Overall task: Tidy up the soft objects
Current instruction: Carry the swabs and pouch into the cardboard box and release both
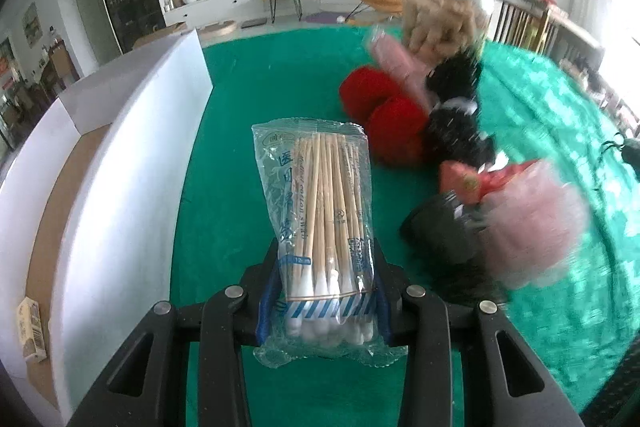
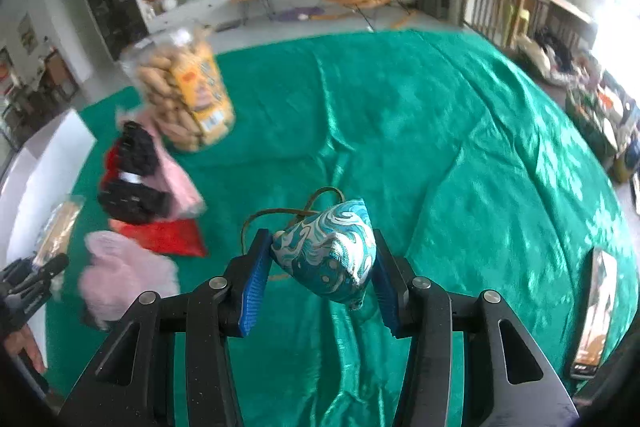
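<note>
My left gripper [image 1: 325, 301] is shut on a clear packet of cotton swabs [image 1: 320, 223], held above the green cloth beside the white box [image 1: 132, 163]. My right gripper [image 2: 318, 267] is shut on a teal and white patterned pouch [image 2: 328, 251] with a brown cord, held above the cloth. A pile of soft things lies on the table: red yarn balls [image 1: 380, 107], black fluffy pieces [image 1: 456, 131], pink fluffy items [image 1: 528, 223] and a red pouch [image 2: 172, 235]. The left gripper and swab packet also show at the left edge of the right wrist view [image 2: 56, 227].
A clear jar of snacks [image 2: 184, 91] stands behind the pile. The white box has a brown cardboard floor with a small carton [image 1: 30, 327] in it. A flat dark packet [image 2: 592, 311] lies at the right on the green tablecloth [image 2: 440, 131].
</note>
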`<state>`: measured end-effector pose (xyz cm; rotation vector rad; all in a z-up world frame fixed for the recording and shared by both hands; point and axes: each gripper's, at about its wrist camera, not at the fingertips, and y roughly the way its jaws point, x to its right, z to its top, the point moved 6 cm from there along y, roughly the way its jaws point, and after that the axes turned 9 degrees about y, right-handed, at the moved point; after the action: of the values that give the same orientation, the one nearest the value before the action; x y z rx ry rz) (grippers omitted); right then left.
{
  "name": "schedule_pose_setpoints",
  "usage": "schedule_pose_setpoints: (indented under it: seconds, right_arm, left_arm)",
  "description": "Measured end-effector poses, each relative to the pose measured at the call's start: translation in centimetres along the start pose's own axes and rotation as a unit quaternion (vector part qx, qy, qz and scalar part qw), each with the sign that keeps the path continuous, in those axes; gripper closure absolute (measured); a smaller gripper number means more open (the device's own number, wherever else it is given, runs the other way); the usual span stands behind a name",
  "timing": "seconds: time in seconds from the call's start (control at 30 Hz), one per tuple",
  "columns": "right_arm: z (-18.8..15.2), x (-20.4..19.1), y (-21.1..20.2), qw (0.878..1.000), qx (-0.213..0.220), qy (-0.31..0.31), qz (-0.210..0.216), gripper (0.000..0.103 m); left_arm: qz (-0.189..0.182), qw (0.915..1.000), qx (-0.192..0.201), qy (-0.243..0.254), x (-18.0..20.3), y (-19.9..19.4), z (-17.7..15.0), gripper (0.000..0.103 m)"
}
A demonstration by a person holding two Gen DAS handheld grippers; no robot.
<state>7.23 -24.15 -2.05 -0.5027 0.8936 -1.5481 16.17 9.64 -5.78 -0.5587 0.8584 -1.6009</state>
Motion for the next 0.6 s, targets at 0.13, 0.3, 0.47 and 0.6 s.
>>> schedule_pose_setpoints:
  seconds: [0.13, 0.3, 0.47, 0.6]
  right_arm:
    - [1.3, -4.0, -2.8, 0.999, 0.016, -0.036, 0.031, 0.053]
    - [3.0, -12.3, -6.1, 0.991, 0.028, -0.083, 0.100, 0.053]
    - [3.6, -23.3, -7.8, 0.974, 0.023, -0.142, 0.172, 0.053]
    - [1.7, -33.4, -9.1, 0.949, -0.005, -0.186, 0.253, 0.053]
  left_arm:
    - [-0.041, 0.9980, 0.033, -0.035, -1.3, -3.7, 1.3, 0.064]
    - [-0.066, 0.9924, 0.071, -0.076, -5.3, -8.4, 2.9, 0.064]
    - [-0.006, 0.9901, 0.100, -0.099, -12.9, -12.8, 3.2, 0.064]
    - [0.065, 0.9853, 0.087, -0.132, -20.2, -14.7, 0.9, 0.061]
